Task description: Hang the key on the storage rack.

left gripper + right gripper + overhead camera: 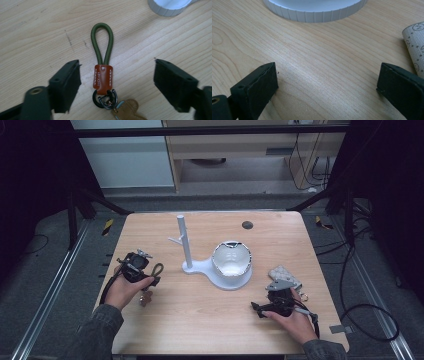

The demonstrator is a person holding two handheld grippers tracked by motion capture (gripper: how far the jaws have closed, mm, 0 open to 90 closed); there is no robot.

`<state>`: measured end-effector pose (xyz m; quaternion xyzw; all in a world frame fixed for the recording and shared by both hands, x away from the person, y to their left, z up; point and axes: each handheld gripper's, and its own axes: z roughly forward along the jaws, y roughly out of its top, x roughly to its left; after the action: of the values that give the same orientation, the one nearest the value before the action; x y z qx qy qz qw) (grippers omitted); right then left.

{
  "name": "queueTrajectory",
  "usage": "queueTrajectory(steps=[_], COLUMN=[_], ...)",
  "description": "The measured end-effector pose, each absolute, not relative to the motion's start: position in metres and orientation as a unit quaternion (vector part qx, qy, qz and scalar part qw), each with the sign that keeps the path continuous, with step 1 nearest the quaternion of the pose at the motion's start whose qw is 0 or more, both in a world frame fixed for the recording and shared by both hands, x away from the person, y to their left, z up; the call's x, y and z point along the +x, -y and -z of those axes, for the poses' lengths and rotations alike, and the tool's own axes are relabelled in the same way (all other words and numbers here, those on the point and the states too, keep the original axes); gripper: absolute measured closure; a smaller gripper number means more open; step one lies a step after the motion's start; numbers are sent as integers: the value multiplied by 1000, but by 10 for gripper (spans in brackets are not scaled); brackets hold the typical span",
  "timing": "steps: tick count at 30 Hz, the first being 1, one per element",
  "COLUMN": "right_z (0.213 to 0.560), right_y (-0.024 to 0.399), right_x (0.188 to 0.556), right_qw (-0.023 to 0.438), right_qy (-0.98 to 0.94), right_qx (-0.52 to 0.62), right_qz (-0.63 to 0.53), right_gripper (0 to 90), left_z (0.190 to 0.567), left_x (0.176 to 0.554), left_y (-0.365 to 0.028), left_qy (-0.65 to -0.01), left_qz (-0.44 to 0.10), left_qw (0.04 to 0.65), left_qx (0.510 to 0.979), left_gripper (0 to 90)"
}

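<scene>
1. the left gripper is held with jaws released, straddling the keychain lying flat on the bench.
2. the right gripper is released over bare wood.
3. a grasp seems pending; closing on the leather tab is likely called for.

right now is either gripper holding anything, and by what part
Nothing is held. The left gripper stands open around the keychain, which lies flat on the table. The right gripper is open over bare wood.

Left gripper held low at table's left side, jaws wide apart; right gripper low at right side, jaws also spread wide
</scene>
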<state>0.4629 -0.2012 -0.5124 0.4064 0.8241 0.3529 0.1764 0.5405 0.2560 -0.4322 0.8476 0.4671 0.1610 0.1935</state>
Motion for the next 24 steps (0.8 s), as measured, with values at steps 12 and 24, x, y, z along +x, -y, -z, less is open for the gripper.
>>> queueTrajectory(steps=[12, 24], right_z=[512, 513], right_y=[202, 203], right_x=[462, 461], right_qw=[176, 178], right_qy=[-824, -824], right_qx=[408, 405], right_qz=[-352, -353], right_gripper=[31, 31], left_z=[446, 456], left_x=[557, 560], left_y=[-265, -269], left_qy=[-470, -477], left_qz=[-111, -93], left_qw=[150, 146], left_qx=[863, 861], left_gripper=[483, 570])
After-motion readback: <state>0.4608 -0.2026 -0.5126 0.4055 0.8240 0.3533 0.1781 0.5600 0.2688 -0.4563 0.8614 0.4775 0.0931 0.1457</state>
